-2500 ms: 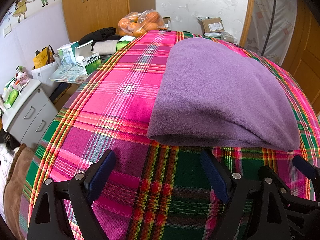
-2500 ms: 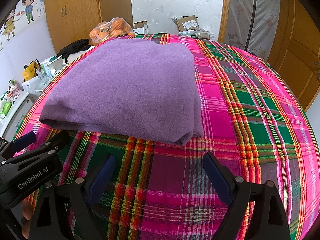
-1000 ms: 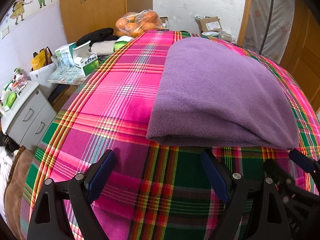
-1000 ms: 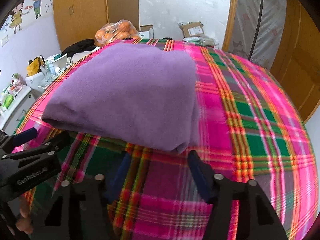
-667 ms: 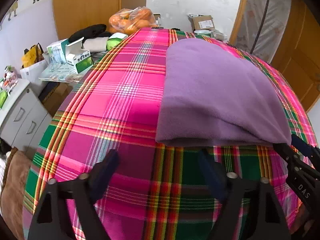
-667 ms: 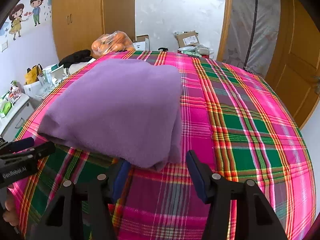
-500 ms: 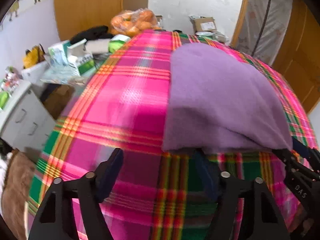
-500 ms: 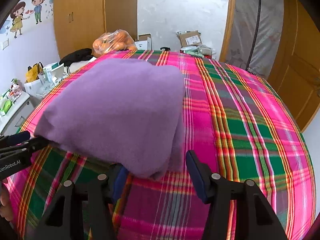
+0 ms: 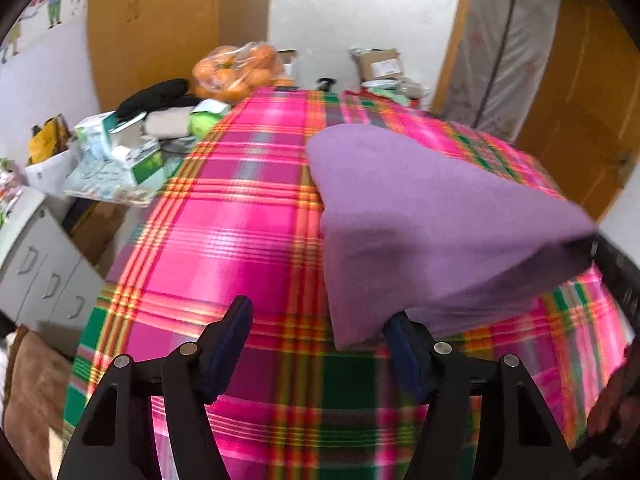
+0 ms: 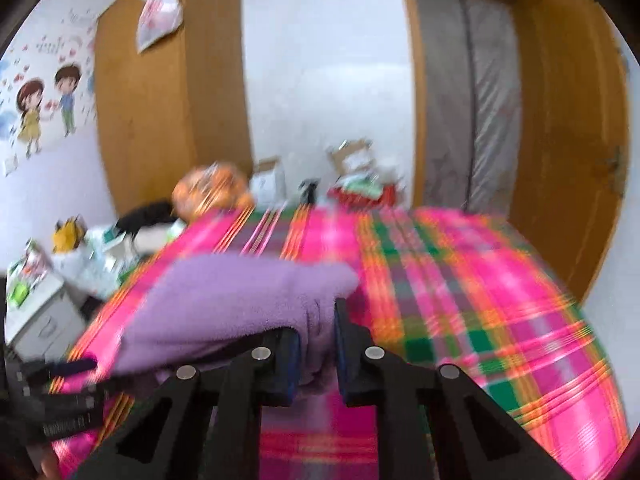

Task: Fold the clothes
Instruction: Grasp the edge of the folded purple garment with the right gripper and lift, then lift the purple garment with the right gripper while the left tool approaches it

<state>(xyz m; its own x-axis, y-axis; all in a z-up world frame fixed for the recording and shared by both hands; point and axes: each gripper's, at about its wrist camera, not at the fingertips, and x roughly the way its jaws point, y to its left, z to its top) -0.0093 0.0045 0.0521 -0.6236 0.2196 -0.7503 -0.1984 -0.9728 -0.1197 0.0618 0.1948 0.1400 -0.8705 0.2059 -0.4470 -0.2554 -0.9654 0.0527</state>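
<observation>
while the right tongs (image 10: pixel 316 340) press their two blue pads together on the near right corner of the folded purple cloth (image 9: pixel 432 216), that corner is lifted above the plaid cover (image 9: pixel 240 216). the cloth fills the narrow gap between the pads, and a fold of it bulges over them. in the left wrist view the same corner rises toward the right edge of the picture, where the dark body of the other tool meets it, and the near edge hangs free with shadow below.

the left tongs (image 9: pixel 320 344) stand wide apart and hold nothing. their right finger (image 9: pixel 408 356) is just under the hanging near left corner of the cloth; whether it touches the cloth, one cannot tell. the left finger is over bare plaid.

the far part of the cloth seems to lie on the cover, toward its right half. both pictures are blurred.

beyond the cover there is a bag of oranges (image 9: pixel 236 68) in front of a wooden wardrobe (image 9: pixel 160 24). at the left stand small boxes (image 9: pixel 120 148) and a grey drawer cabinet (image 9: pixel 40 264).
</observation>
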